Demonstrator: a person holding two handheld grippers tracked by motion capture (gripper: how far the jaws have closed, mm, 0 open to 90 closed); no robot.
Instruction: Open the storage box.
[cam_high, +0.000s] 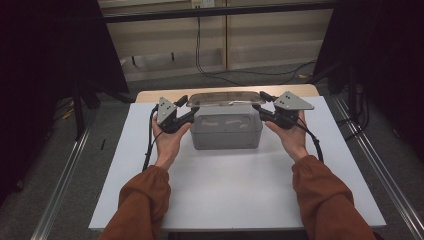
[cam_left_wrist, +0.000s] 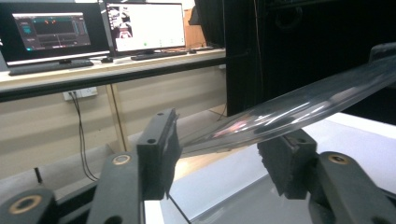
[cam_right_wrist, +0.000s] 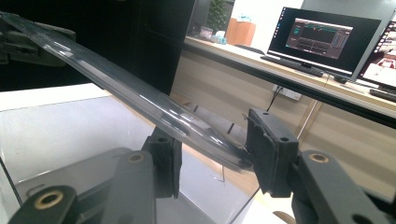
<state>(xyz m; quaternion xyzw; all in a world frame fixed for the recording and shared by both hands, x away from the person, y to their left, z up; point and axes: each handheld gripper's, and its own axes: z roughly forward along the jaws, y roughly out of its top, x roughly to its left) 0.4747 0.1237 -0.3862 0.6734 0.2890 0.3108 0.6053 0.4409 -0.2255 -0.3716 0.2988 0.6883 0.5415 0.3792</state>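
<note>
Clear lid (cam_high: 226, 98) clamped at each end by left gripper (cam_high: 186, 108) and right gripper (cam_high: 261, 105) jaws, above box (cam_high: 226, 132) near desk (cam_high: 235, 190) far edge.

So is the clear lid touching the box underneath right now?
Apart. The high view shows the clear lid raised above the box, tilted back, an end between each gripper's jaws.

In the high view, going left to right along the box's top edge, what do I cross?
Left gripper → clear lid, raised over the grey box → right gripper.
</note>
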